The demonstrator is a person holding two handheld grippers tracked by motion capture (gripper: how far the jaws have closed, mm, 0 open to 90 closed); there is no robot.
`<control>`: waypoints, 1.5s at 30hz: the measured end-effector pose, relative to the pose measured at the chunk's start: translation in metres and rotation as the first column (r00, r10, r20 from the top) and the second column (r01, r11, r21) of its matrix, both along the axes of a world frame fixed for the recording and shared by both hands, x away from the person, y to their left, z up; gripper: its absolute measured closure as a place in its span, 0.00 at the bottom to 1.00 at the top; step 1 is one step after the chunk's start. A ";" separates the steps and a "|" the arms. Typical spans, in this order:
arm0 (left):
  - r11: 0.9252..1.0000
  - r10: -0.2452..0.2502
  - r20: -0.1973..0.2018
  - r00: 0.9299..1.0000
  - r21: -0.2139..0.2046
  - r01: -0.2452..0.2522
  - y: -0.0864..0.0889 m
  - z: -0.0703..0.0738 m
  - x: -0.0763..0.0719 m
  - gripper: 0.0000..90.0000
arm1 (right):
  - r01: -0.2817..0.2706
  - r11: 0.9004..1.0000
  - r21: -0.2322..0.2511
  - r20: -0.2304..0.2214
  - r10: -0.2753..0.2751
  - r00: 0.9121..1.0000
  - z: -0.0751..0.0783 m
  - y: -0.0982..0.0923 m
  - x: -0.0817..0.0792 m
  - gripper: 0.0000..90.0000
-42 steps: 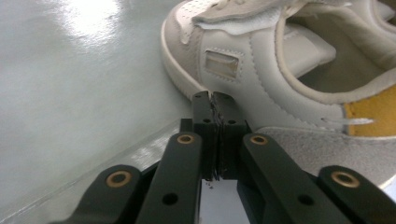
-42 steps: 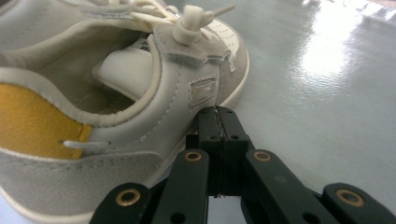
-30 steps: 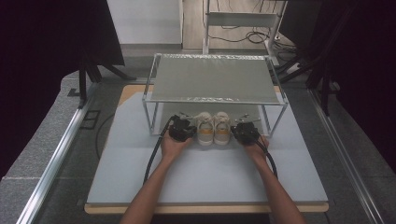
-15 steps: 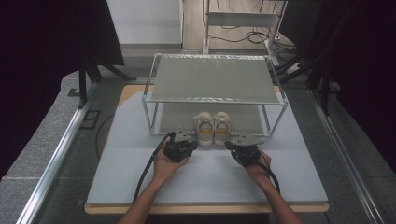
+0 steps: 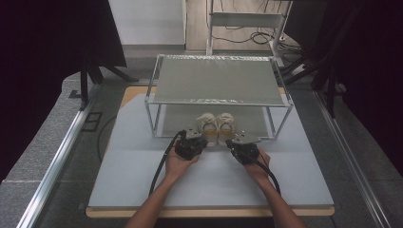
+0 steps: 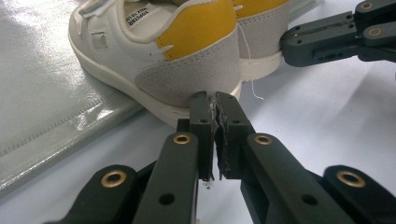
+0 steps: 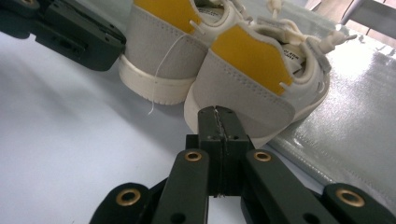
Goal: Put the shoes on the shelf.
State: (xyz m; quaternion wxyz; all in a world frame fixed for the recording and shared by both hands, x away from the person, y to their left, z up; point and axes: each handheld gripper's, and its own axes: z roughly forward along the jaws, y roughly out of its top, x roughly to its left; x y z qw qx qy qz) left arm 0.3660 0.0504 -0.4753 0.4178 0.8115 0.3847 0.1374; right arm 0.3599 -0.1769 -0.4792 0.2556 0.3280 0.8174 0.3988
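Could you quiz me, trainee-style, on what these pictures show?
1. True or false: both tools are shut.
2. What colour is the heel patch on each shoe?
3. Where do the shoes sit? A) on the rack's top shelf B) at the front of the rack's lower shelf, heels toward the person C) off the table

Key:
1. True: the left tool and right tool each have their jaws together, behind a heel.
2. Yellow, on the left shoe and right shoe.
3. B, under the rack.
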 end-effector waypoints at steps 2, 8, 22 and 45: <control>1.000 0.005 -0.002 1.000 0.001 -0.005 -0.001 0.000 0.001 0.96 | 0.003 1.000 0.003 0.010 -0.003 1.000 0.001 0.001 0.002 0.99; 1.000 0.025 -0.010 1.000 0.000 -0.025 0.000 -0.001 0.010 0.95 | 0.010 1.000 0.008 0.006 -0.010 1.000 0.005 0.006 0.011 0.99; 0.998 0.060 -0.014 0.998 -0.009 -0.060 0.002 -0.004 0.027 0.95 | 0.019 1.000 -0.003 0.021 -0.019 1.000 0.009 0.017 0.027 0.99; 0.997 0.077 -0.021 0.997 0.024 -0.076 -0.013 -0.005 0.053 0.94 | 0.060 0.998 0.006 0.040 -0.060 0.997 0.004 0.010 0.046 0.99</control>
